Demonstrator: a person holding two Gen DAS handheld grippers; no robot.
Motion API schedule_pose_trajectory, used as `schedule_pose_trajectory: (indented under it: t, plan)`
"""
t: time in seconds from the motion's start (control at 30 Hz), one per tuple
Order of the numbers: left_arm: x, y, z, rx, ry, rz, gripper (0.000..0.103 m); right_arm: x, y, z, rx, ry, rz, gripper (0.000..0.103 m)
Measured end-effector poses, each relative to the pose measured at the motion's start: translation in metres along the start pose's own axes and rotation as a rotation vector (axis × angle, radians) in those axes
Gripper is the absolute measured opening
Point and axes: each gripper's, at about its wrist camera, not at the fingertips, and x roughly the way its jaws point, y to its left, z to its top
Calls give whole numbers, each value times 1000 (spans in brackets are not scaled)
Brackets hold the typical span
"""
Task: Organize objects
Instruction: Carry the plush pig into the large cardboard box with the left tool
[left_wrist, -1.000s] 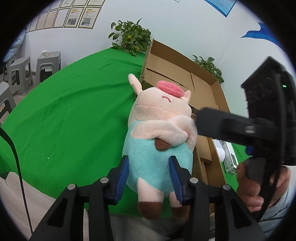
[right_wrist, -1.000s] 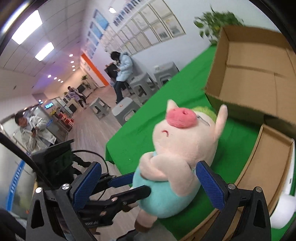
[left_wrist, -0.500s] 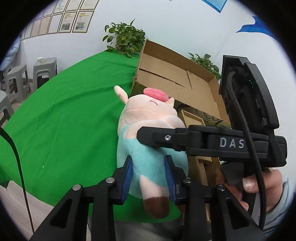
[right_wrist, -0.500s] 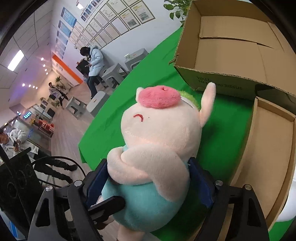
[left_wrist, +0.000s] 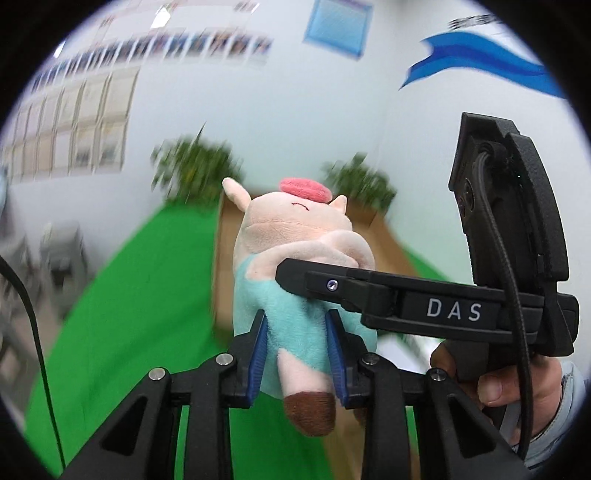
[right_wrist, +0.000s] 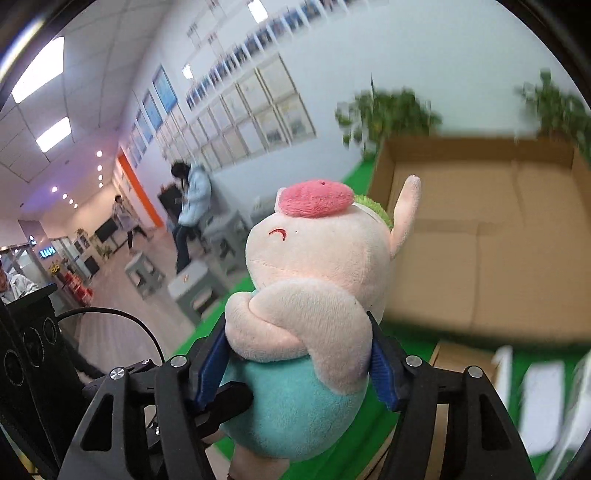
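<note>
A plush pig (left_wrist: 295, 229) with a pink snout and a teal body hangs upright in the air over the green table (left_wrist: 129, 295). My left gripper (left_wrist: 297, 354) has its blue pads pressed into the teal lower body, and its jaws are still closing. From the right, a finger of the right gripper (left_wrist: 314, 280) crosses the pig's waist. In the right wrist view the plush pig (right_wrist: 317, 266) sits between the pads of my right gripper (right_wrist: 297, 365). Those pads squeeze it just under the folded arms, and these jaws are closing too.
A large open cardboard box (right_wrist: 480, 236) stands behind the pig, with a smaller cardboard box (right_wrist: 461, 358) and blurred white items (right_wrist: 543, 398) in front of it. Potted plants line the wall. Grey stools (right_wrist: 195, 291) and people are off the table's left side.
Both grippers have closed on the pig and lifted it off the green cloth. The views have tilted upward, so the table and box sit lower and blurred.
</note>
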Motion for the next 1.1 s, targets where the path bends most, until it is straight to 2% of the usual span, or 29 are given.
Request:
schedule_pose_trajectory:
  t: [0.1,0.23,0.37,0.43,0.47,0.73,0.83,0.97,1.1]
  plan:
    - [11,-11,42,68,-74,-19,29,-34,1,43,-35,-100,-34,63]
    - [37,-13,70,100,-89,-48,29,-50,-10,80,-36,-147,-80,63]
    - [70,-2,69,68,-28,-77,29,-27,-42,98,-2,-110,-95,63]
    - [81,3,62,46,3,-80,29,3,-66,103,24,-69,-95,63]
    - [89,6,58,30,26,-80,29,36,-76,107,34,-49,-95,63]
    - [153,48,23,-122,210,-66,29,168,-150,59,112,107,-86,63]
    - [169,65,7,-168,256,-48,29,217,-170,40,117,155,-97,62]
    - [177,76,-7,-186,293,4,29,266,-183,17,103,201,-118,63]
    - [157,73,-12,-181,288,27,27,282,-178,4,79,202,-144,64]
